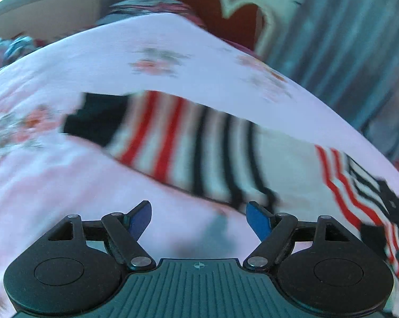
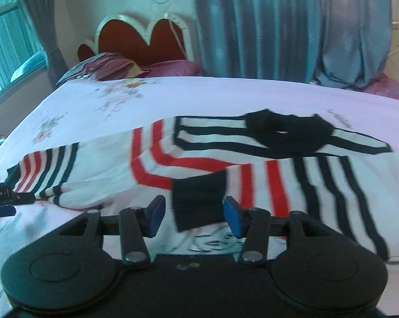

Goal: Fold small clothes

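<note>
A small white sweater [image 2: 204, 164] with red and black stripes and a black collar [image 2: 287, 132] lies spread on the pink floral bed sheet [image 2: 173, 95]. One sleeve is folded across its body; its black cuff [image 2: 199, 201] lies between the open fingers of my right gripper [image 2: 194, 217]. In the left wrist view the other striped sleeve [image 1: 194, 145] with a black cuff [image 1: 98, 119] stretches across the sheet [image 1: 120, 53]. My left gripper [image 1: 199, 220] is open just in front of that sleeve's near edge. The view is blurred.
A red heart-shaped headboard [image 2: 138, 37] and dark pink pillows [image 2: 125, 66] stand at the bed's far end. Grey-blue curtains [image 2: 292, 26] hang behind. A window [image 2: 5, 39] is at the left. The left gripper's tip [image 2: 3, 204] shows at the left edge.
</note>
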### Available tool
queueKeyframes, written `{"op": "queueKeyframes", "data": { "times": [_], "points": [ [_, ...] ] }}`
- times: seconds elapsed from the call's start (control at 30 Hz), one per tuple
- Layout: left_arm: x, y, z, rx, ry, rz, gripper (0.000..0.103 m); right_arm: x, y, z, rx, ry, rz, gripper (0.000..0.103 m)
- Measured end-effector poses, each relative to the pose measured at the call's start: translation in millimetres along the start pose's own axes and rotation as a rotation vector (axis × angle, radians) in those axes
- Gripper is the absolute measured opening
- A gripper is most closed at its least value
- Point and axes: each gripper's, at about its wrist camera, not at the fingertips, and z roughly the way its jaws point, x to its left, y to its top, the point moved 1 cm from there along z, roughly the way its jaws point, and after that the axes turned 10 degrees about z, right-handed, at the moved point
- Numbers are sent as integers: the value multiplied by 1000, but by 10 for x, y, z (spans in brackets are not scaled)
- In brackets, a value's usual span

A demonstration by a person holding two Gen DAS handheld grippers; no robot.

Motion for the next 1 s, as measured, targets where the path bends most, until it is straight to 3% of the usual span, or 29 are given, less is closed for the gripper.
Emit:
{"op": "queueKeyframes", "data": {
  "times": [0.2, 0.33, 0.43, 0.5, 0.63, 0.77, 0.83, 1.0],
  "points": [
    [553, 75, 250, -4, 47, -144, 77, 281, -29, 175, 21, 20, -26, 48],
    [722, 119, 403, -42, 18, -195, 77, 411, -29, 312, 31, 23, -30, 48],
    [740, 192, 514, -70, 32, -194, 61, 498, -29, 419, 36, 16, -36, 48],
    [767, 230, 578, -81, 36, -201, 33, 552, -29, 489, 41, 11, -39, 48],
    [815, 287, 614, -97, 24, -218, 10, 659, -43, 618, 49, 1, -52, 49],
    [695, 366, 478, -151, -1, -181, 5, 716, -131, 852, 112, -37, -83, 50],
    [508, 478, 326, -209, -32, -112, 5, 689, -146, 860, 110, -30, -70, 50],
    [-223, 760, -21, -321, -188, 56, 5, 531, -54, 628, 65, -5, 10, 50]
  ]
}}
